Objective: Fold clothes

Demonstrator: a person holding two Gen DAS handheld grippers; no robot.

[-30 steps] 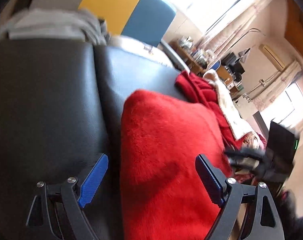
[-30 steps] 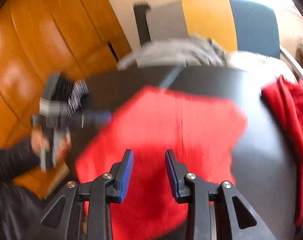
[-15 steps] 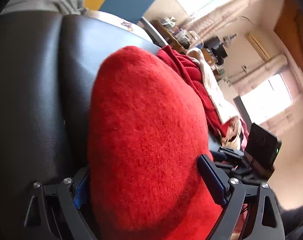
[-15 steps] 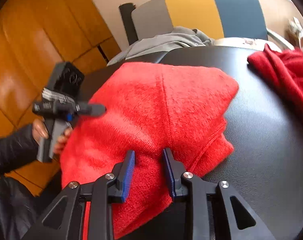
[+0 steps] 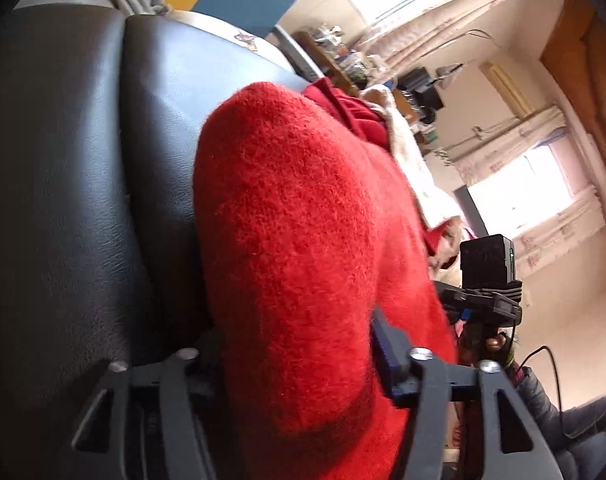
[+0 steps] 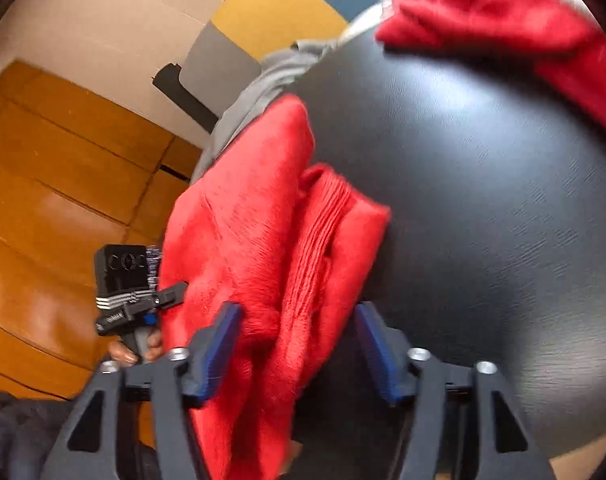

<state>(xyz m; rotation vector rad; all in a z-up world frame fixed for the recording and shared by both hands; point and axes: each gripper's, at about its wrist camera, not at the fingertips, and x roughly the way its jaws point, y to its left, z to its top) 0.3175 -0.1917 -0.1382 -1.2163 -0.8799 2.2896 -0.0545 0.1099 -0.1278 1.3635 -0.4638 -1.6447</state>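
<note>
A fuzzy red sweater (image 5: 295, 208) lies folded on the black leather surface (image 5: 63, 160). My left gripper (image 5: 295, 332) has the thick fold filling its jaws, which are closing. Its right blue pad (image 5: 387, 356) presses into the fabric; the other pad is hidden under it. In the right wrist view the sweater (image 6: 255, 216) shows its ribbed hem between the fingers of my right gripper (image 6: 297, 312). Those jaws are opening. The left pad (image 6: 219, 340) brushes the fabric and the right pad (image 6: 375, 352) stands clear of it.
A second red garment (image 6: 503, 20) lies bunched at the far side of the black surface (image 6: 483, 200). A grey garment (image 6: 263, 76) hangs over the back edge before a yellow and blue chair (image 6: 271, 12). Wooden cabinets (image 6: 63, 180) stand to the left.
The left gripper slid forward over the sweater's fold and its jaws narrowed on it. The right gripper rolled, sank toward the sweater's hem edge, and its jaws went from pinching to wide.
</note>
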